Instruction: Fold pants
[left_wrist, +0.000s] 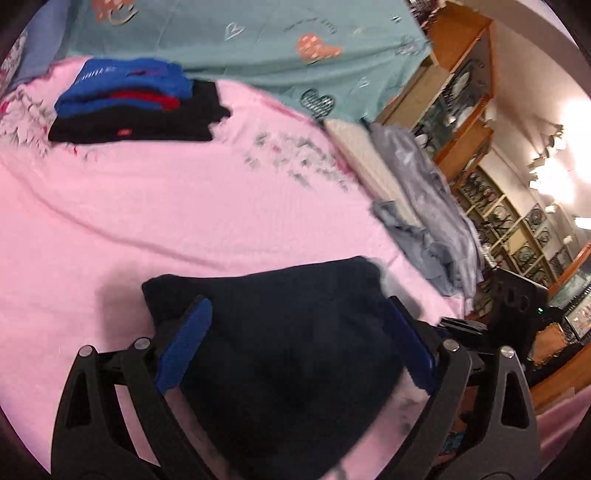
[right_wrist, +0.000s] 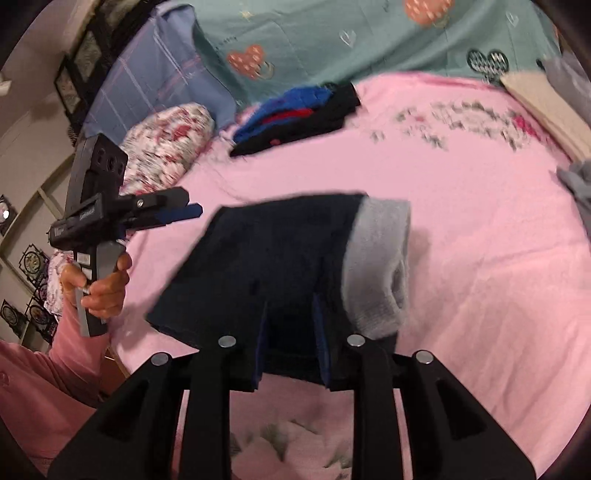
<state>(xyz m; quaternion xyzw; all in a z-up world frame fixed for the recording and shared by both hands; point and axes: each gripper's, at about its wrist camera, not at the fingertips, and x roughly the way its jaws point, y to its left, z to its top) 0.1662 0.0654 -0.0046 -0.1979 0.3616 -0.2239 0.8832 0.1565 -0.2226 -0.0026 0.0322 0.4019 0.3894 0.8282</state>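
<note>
Gripping the folded pants (right_wrist: 273, 258), the right claw (right_wrist: 291, 347) hides their near edge; left claw (right_wrist: 184, 216) gapes.

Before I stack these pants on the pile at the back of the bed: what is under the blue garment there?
Under the blue garment a red layer shows, and a folded black garment lies at the bottom on the pink bedspread. Anything between those layers is covered.

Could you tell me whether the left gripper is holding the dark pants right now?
No, the left gripper is in the air beside the dark pants, its jaws together and empty.
</note>
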